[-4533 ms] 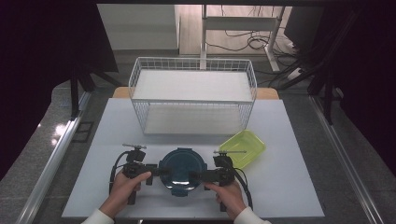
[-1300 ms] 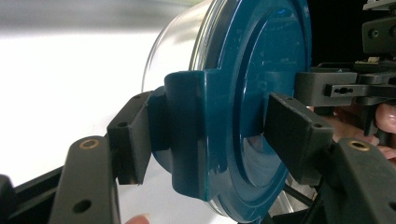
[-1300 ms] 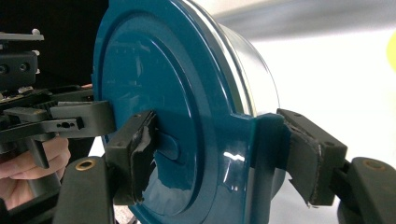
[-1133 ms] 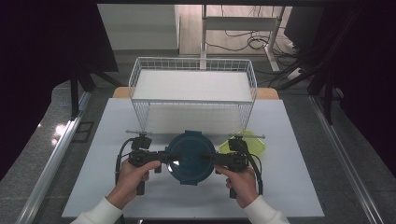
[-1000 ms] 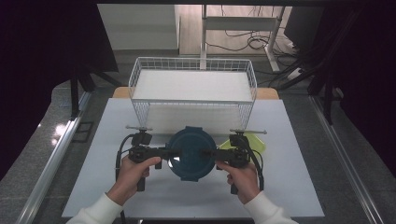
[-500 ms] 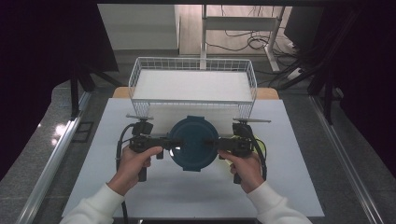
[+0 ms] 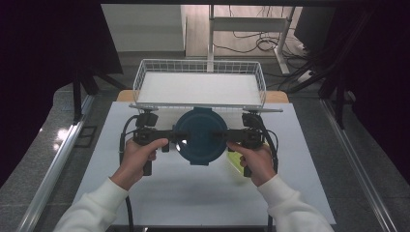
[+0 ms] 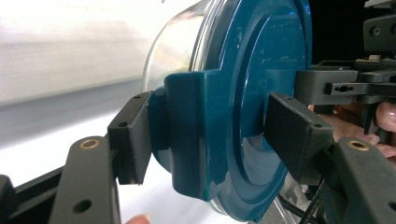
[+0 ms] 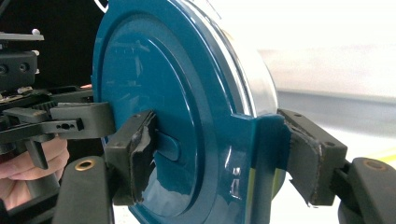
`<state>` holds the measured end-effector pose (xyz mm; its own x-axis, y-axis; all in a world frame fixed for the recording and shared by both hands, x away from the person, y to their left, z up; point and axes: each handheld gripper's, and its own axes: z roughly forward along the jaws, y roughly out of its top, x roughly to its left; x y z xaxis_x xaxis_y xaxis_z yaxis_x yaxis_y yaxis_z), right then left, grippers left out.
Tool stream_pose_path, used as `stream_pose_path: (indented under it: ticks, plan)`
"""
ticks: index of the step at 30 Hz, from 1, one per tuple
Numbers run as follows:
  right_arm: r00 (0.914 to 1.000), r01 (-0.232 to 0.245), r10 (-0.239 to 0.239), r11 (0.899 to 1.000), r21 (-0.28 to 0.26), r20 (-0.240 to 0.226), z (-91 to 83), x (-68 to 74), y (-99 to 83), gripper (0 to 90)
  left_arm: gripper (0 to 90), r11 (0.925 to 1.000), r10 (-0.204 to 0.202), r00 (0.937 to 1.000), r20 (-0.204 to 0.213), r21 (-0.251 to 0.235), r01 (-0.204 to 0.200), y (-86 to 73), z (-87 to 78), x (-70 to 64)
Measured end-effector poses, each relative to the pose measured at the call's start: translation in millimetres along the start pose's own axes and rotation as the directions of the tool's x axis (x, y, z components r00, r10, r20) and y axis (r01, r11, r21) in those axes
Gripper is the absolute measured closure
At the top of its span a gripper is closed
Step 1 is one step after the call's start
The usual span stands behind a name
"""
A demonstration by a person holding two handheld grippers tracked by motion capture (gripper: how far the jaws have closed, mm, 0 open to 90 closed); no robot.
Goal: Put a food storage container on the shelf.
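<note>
High view: left tongs [image 7: 170, 137] and right tongs [image 7: 220, 137] pinch opposite sides of a round glass container with a teal lid [image 7: 198, 136], held above the white surface [image 7: 193, 188] just in front of the wire basket [image 7: 199, 87]. Left gripper view: left tongs [image 8: 210, 140] clamp the lid's side tab, container [image 8: 224, 93] tilted on edge. Right gripper view: right tongs [image 9: 224, 154] clamp the opposite tab of the container [image 9: 159, 93].

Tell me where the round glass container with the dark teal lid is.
In the high view, the round glass container with the dark teal lid is mid-table, clamped between the left tool and right tool, just before the white wire basket.
</note>
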<state>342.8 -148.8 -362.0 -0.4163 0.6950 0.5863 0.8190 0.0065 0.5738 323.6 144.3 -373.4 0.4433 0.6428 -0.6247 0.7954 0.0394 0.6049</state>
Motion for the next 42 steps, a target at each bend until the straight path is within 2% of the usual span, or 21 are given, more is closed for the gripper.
stream_pose_path:
  ticks: [15, 22, 42]
  plan:
    - [0.9998, 0.019, -0.019, 1.000, -0.019, -0.003, -8.7, 12.4, 21.5, 30.6, 36.0, 0.9994, 0.023, 0.9997, 0.000, -0.027, -0.023, 23.6, -10.8, -9.5]
    - [0.9988, 0.050, -0.049, 0.998, -0.039, 0.006, -14.5, 24.0, 40.8, 30.6, 36.1, 0.9983, 0.031, 0.9995, 0.006, -0.049, -0.031, 40.6, -18.6, -14.0]
    - [0.9981, 0.061, -0.061, 0.997, -0.038, -0.005, -16.0, 26.3, 81.2, 30.6, 36.3, 0.9980, 0.042, 0.9991, -0.003, -0.047, -0.042, 79.5, -19.8, -16.2]
